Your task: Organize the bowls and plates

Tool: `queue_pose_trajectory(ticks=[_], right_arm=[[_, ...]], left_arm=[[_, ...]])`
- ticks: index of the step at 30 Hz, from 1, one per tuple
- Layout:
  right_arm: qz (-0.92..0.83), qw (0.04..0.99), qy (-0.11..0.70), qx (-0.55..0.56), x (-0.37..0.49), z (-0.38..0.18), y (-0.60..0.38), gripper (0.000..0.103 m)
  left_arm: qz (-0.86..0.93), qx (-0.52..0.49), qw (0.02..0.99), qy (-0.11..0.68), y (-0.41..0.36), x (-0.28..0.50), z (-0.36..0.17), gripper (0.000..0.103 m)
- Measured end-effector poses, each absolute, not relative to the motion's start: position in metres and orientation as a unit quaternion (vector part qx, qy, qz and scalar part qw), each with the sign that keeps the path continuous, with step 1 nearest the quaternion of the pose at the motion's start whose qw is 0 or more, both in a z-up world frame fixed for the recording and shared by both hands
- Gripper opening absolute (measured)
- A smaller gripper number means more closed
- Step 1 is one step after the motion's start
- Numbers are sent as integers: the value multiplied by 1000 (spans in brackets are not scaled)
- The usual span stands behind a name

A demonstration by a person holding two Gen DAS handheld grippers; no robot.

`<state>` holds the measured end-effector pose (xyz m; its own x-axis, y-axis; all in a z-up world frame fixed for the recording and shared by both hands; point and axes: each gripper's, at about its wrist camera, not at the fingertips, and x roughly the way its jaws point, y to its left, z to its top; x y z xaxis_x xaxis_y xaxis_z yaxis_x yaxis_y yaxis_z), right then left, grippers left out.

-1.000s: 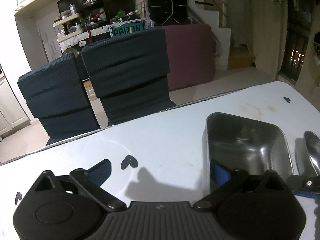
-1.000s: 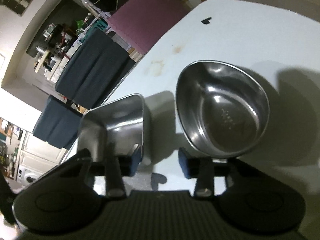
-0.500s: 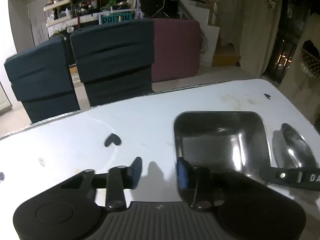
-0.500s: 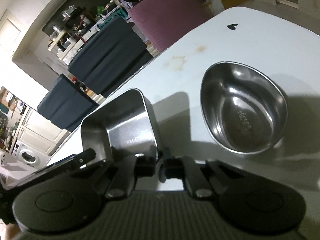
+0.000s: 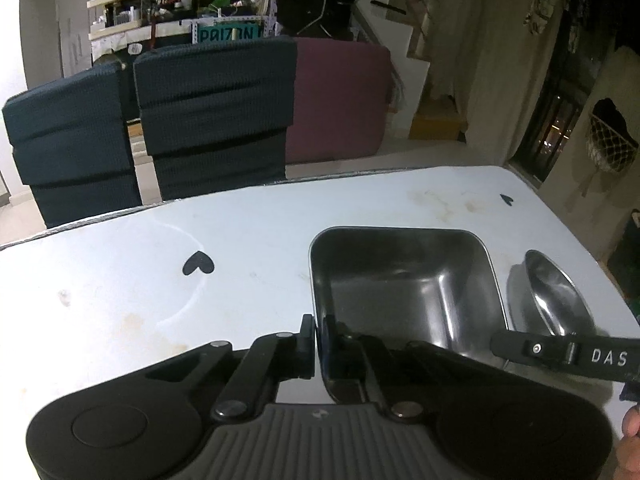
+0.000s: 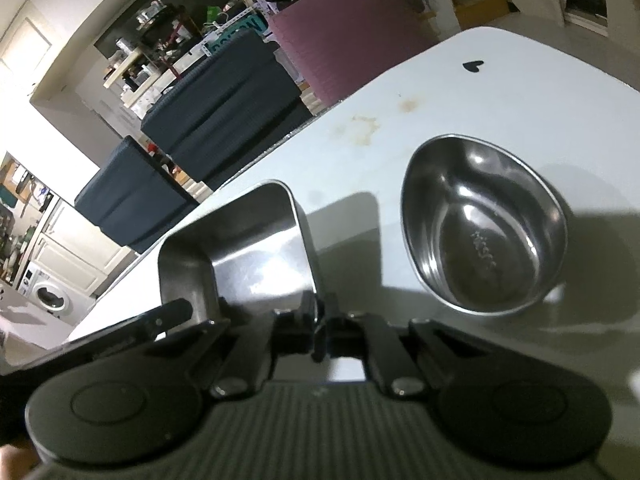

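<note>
- Left wrist view: the left gripper (image 5: 318, 326) is pinched onto the near left rim of the square steel tray (image 5: 400, 276), one finger outside the wall and one inside.
- The tray sits on the white table (image 5: 240, 240), with the oval steel bowl (image 5: 558, 294) just beside it on the right, apart from it.
- A black bar of the right gripper (image 5: 560, 350) (lettered "DAS") crosses the lower right, over the tray's near right corner.
- Two dark chairs (image 5: 212, 112) stand behind the table's far edge.
- Right wrist view: the right gripper (image 6: 320, 322) is clamped on the tray's (image 6: 248, 240) near right rim, the thin wall between its fingers.
- The oval bowl (image 6: 484, 224) rests empty on the table (image 6: 520, 92) to the right, untouched.
- A black heart sticker (image 6: 473, 65) marks the far table corner.
</note>
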<state>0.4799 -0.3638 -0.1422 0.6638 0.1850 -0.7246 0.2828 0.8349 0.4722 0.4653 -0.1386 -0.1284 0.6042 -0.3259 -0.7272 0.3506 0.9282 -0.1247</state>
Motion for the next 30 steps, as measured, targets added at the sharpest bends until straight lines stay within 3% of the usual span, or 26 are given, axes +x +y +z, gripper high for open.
queue_pose_trajectory(ticks=[18,30], right_arm=[[45,899,364,239,400,-74,-367,4],[86,899,377,204,336,-56,-373,4]], left_arm=[[-179,-12,911,372,-126,355,-59,5],[-185,-20,899,397,-124,285,-60,5]])
